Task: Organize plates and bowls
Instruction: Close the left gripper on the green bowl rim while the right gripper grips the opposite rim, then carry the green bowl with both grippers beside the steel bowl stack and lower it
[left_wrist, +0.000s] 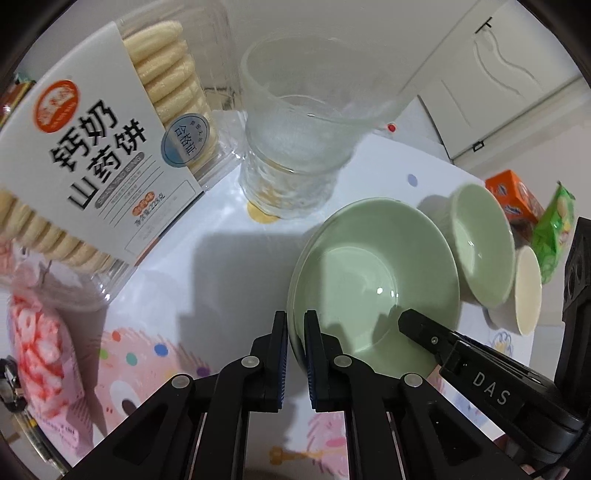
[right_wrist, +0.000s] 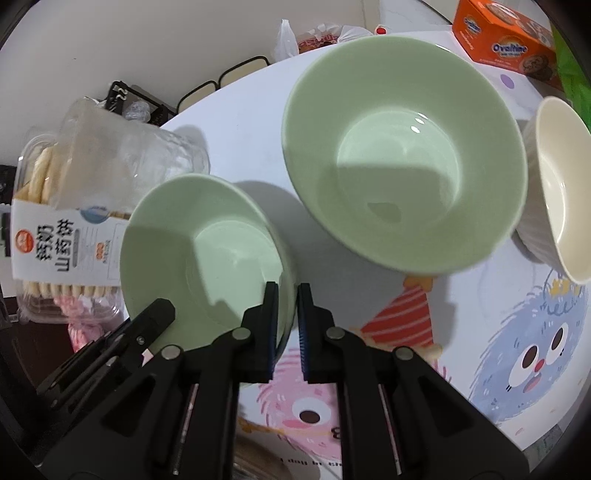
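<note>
A green deep plate (left_wrist: 373, 273) is held between both grippers. My left gripper (left_wrist: 295, 328) is shut on its near rim. My right gripper (right_wrist: 287, 306) is shut on the same plate's (right_wrist: 207, 251) right rim; it also shows in the left wrist view (left_wrist: 424, 328). A green bowl (right_wrist: 402, 147) stands just beyond, seen edge-on in the left wrist view (left_wrist: 480, 243). A cream ribbed bowl (right_wrist: 557, 188) stands to its right, touching it.
A clear glass jar (left_wrist: 295, 122) stands close behind the plate. A boxed tray of biscuits (left_wrist: 92, 155) and a pink snack bag (left_wrist: 40, 339) lie left. An orange Ovaltine box (right_wrist: 506, 40) and green packet (left_wrist: 554, 229) lie at the far right. The cartoon tablecloth (right_wrist: 517, 350) covers the table.
</note>
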